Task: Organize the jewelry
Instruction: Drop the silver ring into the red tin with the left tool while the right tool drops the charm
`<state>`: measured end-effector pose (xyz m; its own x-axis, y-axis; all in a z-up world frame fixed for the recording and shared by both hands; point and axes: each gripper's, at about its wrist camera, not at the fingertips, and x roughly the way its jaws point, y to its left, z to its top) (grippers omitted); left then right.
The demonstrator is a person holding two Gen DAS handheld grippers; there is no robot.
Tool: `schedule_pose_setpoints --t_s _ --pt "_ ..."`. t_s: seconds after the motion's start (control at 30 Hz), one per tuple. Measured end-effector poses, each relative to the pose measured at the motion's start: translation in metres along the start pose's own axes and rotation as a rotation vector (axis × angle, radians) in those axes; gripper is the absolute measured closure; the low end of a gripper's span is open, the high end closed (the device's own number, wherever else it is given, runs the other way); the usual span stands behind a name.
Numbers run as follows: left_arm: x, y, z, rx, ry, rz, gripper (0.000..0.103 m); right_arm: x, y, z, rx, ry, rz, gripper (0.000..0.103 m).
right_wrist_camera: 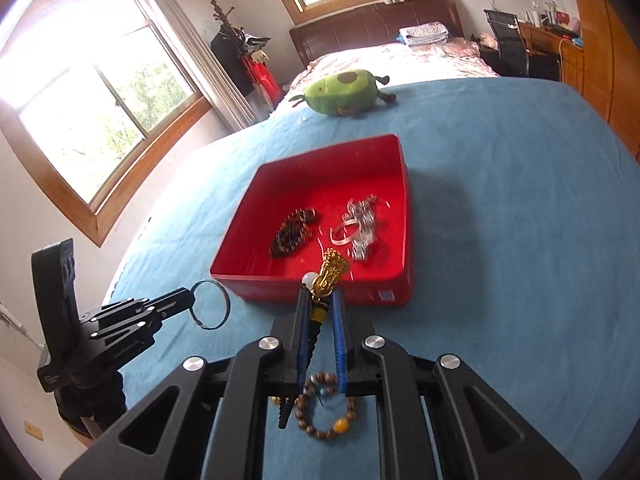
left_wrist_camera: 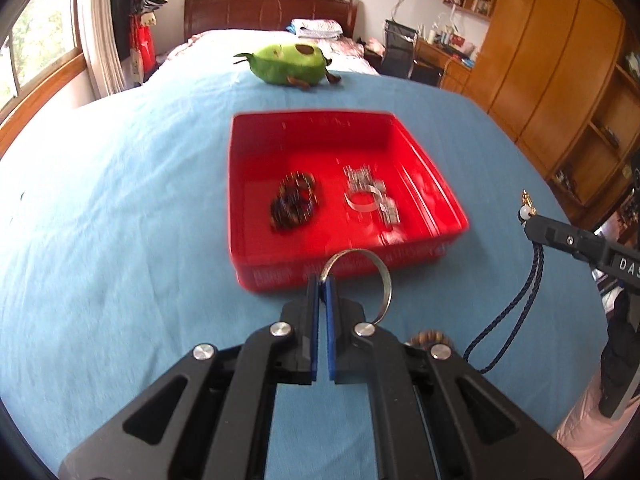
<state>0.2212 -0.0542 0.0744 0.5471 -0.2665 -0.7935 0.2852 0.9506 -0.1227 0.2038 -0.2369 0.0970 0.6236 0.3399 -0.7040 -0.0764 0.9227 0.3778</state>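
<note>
My left gripper [left_wrist_camera: 322, 285] is shut on a thin silver bangle [left_wrist_camera: 387, 280] and holds it above the blue bedsheet, just short of the red tray [left_wrist_camera: 312, 114]. In the tray lie dark bead bracelets [left_wrist_camera: 292, 204] and a heap of silver jewelry [left_wrist_camera: 368, 196]. My right gripper [right_wrist_camera: 319, 294] is shut on a dark blue cord necklace [right_wrist_camera: 310, 344] with a gold pendant [right_wrist_camera: 330, 276] and a white bead sticking out past its tips. A wooden bead bracelet [right_wrist_camera: 328, 408] lies on the sheet below it. The right wrist view shows the left gripper [right_wrist_camera: 188, 296] with the bangle [right_wrist_camera: 227, 304].
A green avocado plush [left_wrist_camera: 290, 62] lies on the bed beyond the tray. Blue sheet [left_wrist_camera: 120, 220] spreads wide to the left and right of the tray. Windows line the left wall; wooden wardrobes [left_wrist_camera: 560, 80] and a desk stand to the right.
</note>
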Motion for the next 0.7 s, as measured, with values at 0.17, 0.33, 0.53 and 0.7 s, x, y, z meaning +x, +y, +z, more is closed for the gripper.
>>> schedule_pose_setpoints --t_s 0.17,0.33,0.53,0.7 --pt "0.013 0.007 0.034 -0.025 -0.030 -0.004 0.101 0.022 0.004 0.033 -0.015 -0.010 -0.021 0.092" --pt "0.037 0.014 0.059 -0.046 -0.023 0.009 0.101 0.061 -0.004 0.057 -0.002 0.015 -0.041 0.092" --pt "0.070 0.026 0.084 -0.065 -0.008 0.017 0.101 0.105 -0.010 0.072 -0.003 0.045 -0.079 0.092" --pt "0.099 0.034 0.091 -0.073 0.036 0.030 0.100 0.143 -0.013 0.079 -0.031 0.108 -0.120 0.091"
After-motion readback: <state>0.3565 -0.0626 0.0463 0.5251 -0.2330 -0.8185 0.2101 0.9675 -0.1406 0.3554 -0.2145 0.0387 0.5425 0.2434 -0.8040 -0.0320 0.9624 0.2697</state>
